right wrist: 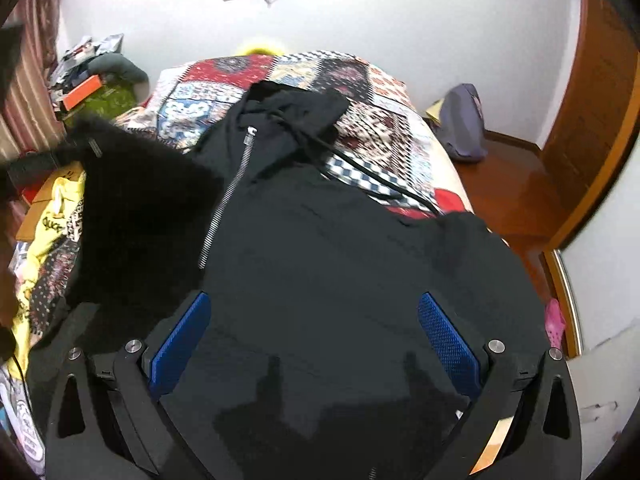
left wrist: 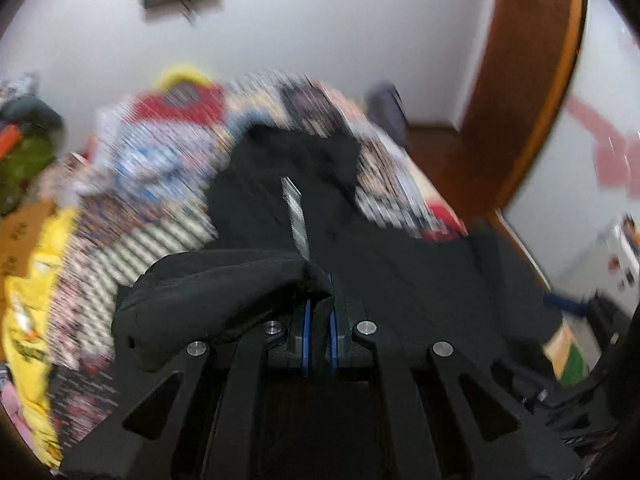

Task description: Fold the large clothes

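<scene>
Black hoodie [right wrist: 320,240] fold pinched in left hand-held gripper [left wrist: 319,312]; right hand-held gripper [right wrist: 316,344] wide, empty, above it.

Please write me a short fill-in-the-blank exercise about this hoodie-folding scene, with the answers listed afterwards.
1. The left claw is shut on the ____ fabric of the hoodie.
2. The right claw hovers with its blue pads ____.
3. The hoodie lies on a patterned ____.
4. The hoodie's front closes with a ____.

Answers: black; open; quilt; zipper
</scene>
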